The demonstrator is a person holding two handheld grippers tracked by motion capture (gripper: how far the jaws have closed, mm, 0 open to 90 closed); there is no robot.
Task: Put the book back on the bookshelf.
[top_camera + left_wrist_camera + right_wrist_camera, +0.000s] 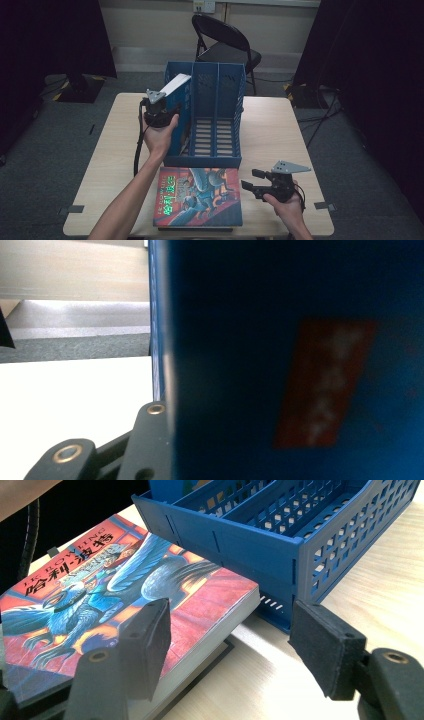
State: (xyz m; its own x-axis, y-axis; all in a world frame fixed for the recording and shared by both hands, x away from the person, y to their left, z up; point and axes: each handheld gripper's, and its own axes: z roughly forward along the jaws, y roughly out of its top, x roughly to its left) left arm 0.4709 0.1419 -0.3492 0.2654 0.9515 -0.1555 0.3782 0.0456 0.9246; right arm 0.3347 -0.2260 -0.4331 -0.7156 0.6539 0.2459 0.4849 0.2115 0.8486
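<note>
At rack, left tongs (172,107) grip book (175,84)

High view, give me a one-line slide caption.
Left tongs lower a blue book into the blue file rack's left slot while the open right tongs wait beside an illustrated book.

Left hand-held gripper (172,107) raised, clamped; right hand-held gripper (250,179) low, jaws apart.

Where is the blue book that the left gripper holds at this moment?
In the high view, the blue book stands tilted in the leftmost compartment of the blue file rack, gripped by the left gripper.
</note>
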